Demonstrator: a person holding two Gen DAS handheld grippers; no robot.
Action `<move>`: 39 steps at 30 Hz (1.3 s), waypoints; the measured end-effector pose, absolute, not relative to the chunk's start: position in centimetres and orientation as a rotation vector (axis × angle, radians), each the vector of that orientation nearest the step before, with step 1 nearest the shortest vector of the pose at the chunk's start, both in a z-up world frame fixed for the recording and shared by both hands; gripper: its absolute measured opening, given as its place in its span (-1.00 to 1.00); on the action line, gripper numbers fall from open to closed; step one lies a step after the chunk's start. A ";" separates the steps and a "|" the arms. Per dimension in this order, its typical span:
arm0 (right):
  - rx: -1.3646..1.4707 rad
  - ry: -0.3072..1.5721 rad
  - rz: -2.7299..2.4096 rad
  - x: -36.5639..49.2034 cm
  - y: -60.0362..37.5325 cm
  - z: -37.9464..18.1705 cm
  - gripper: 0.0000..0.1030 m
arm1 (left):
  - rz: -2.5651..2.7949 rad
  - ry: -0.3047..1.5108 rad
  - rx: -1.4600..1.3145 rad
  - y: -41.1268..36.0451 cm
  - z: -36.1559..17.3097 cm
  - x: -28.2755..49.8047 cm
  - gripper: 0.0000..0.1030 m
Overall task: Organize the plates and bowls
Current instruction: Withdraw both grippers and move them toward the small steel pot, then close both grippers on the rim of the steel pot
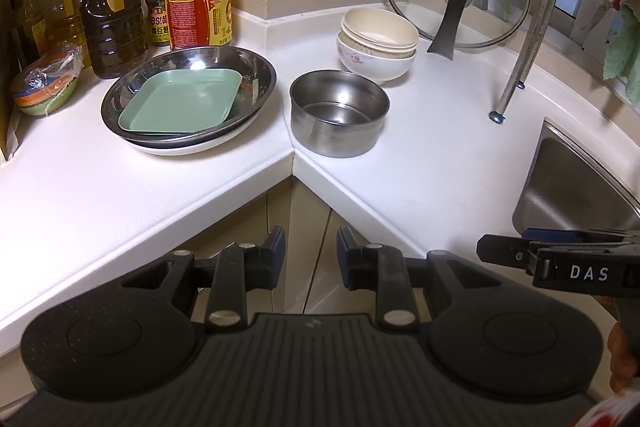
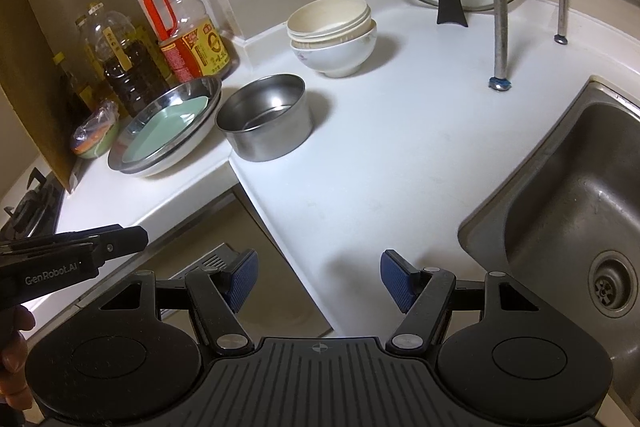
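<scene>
Both grippers held back at the counter's inner corner, nothing gripped.

From the left gripper (image 1: 311, 254) the steel bowl (image 1: 339, 113) is seen at about twelve o'clock, the stacked plates (image 1: 188, 99) at eleven, the nested bowls (image 1: 378, 41) at one. From the right gripper (image 2: 318, 281) all lie at ten to twelve o'clock, so the left is judged nearer. Both are pitched downward; left jaws narrowly apart, right jaws wide apart, both empty.
</scene>
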State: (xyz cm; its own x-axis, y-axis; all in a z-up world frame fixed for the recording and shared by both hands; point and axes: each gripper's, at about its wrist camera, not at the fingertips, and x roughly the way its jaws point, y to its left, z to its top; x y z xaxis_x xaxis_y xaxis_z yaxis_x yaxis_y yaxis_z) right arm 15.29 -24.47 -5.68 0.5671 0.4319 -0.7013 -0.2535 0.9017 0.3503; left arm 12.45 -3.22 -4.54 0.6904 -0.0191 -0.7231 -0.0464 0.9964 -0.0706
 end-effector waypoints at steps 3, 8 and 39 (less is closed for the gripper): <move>0.222 0.882 0.405 15.7 -24.2 -5.8 0.32 | 0.018 0.807 -0.087 -2.9 -4.7 13.1 -0.52; 0.227 0.884 0.399 17.1 -23.5 -6.0 0.32 | 0.021 0.805 -0.095 -2.2 -5.0 14.6 -0.52; 0.290 0.766 0.380 28.3 -20.0 -7.2 0.00 | 0.014 0.782 -0.184 -0.4 -7.0 27.5 -0.52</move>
State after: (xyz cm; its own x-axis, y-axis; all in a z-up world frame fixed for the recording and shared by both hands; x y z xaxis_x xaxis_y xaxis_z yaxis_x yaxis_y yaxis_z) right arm 28.27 -20.04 -7.16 0.6588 0.4338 -0.6147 -0.2266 0.8935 0.3877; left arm 27.50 -0.40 -7.01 0.7100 -0.0553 -0.7020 -0.0813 0.9838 -0.1597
